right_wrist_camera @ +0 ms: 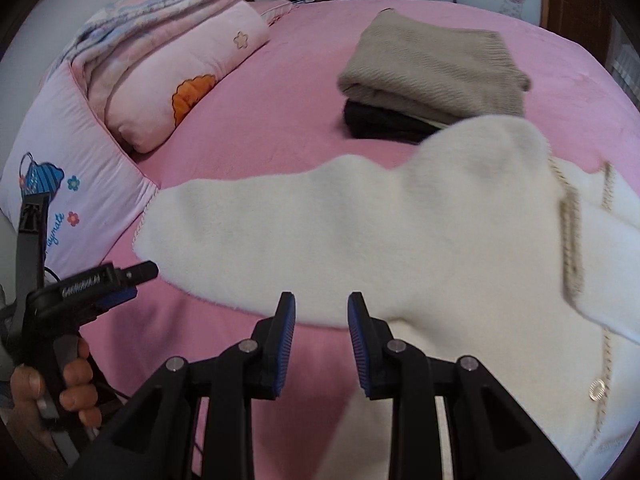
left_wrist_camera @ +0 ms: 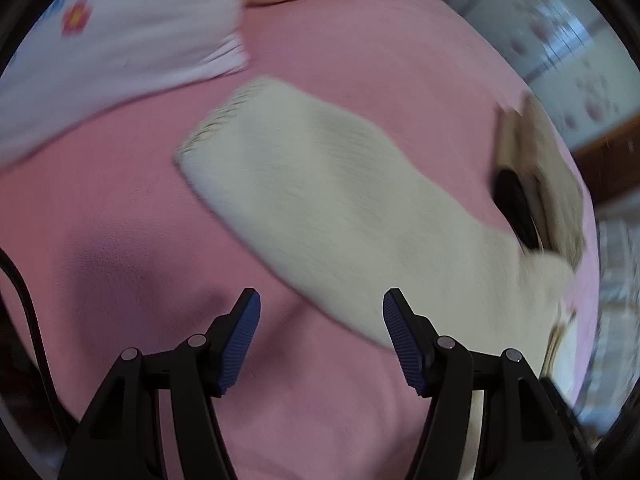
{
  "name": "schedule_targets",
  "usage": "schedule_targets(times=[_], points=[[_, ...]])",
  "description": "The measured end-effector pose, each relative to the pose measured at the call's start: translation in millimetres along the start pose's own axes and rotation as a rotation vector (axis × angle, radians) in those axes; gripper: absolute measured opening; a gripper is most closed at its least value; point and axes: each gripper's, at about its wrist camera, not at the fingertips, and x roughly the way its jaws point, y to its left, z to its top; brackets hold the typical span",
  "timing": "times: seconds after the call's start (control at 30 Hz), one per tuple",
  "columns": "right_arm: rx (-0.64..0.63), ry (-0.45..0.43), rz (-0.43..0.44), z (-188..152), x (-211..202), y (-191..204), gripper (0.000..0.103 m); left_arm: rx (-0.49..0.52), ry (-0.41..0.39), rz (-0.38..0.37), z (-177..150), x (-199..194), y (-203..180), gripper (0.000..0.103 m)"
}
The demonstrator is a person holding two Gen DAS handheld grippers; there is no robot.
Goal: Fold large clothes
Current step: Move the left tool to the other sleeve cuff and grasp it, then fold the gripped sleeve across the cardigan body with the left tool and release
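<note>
Cream sleeve [right_wrist_camera: 280,236] edge just beyond parted right tongs [right_wrist_camera: 321,344].

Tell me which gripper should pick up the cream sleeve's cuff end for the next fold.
Left, probably. The left gripper sits right beside the cuff end of the cream sleeve, jaws open and empty. The right gripper is also open but hovers over the sleeve's near edge, closer to the body of the garment.
</note>
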Motion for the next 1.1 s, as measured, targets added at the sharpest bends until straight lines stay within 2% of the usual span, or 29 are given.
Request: schedule_targets(times=[0.17, 0.33, 0.37, 0.4, 0.47, 0.57, 0.63, 0.73, 0.9, 1.0, 1.1], points=[[0.003, 0.030, 0.005, 3.5, 33.7, 14.8, 0.027, -0.194, 0.039, -0.067, 21.8, 41.5, 56.6, 0.062], [0.014, 0.052, 0.009, -3.8, 45.6, 14.8, 0.027, -0.231, -0.005, -0.134, 29.8, 59.3, 64.8, 0.062], [0.017, 0.055, 0.007, -5.5, 45.8, 13.6, 0.027, -0.227, -0.019, -0.141, 32.1, 61.1, 63.5, 0.059], [0.022, 0.061, 0.006, -7.3, 45.7, 11.8, 0.027, -0.213, -0.032, -0.147, 34.6, 62.9, 61.3, 0.034], [0.033, 0.068, 0.002, -10.8, 43.0, 7.1, 0.027, -0.196, -0.034, -0.161, 39.2, 67.6, 52.0, 0.015], [0.052, 0.066, -0.012, -15.6, 33.7, -4.2, 0.027, -0.201, -0.080, -0.123, 38.6, 59.0, 34.8, 0.009], [0.069, 0.059, -0.028, -18.1, 24.0, -15.1, 0.027, -0.169, -0.129, -0.131, 37.9, 40.9, 13.5, 0.008], [0.113, 0.040, -0.034, -20.0, 9.2, -35.6, 0.027, -0.107, -0.190, -0.199, 33.6, 7.5, -24.9, 0.008], [0.191, -0.015, -0.055, -27.5, -18.7, -80.4, 0.027, 0.133, -0.276, -0.366, 4.5, -47.9, -131.7, 0.008], [0.247, -0.049, -0.080, -38.3, -38.5, -116.2, 0.027, 0.271, -0.257, -0.455, -26.2, -56.6, -193.2, 0.008], [0.301, -0.072, -0.118, -55.1, -57.6, -154.7, 0.027, 0.377, -0.195, -0.501, -66.5, -37.9, -252.0, 0.009]])
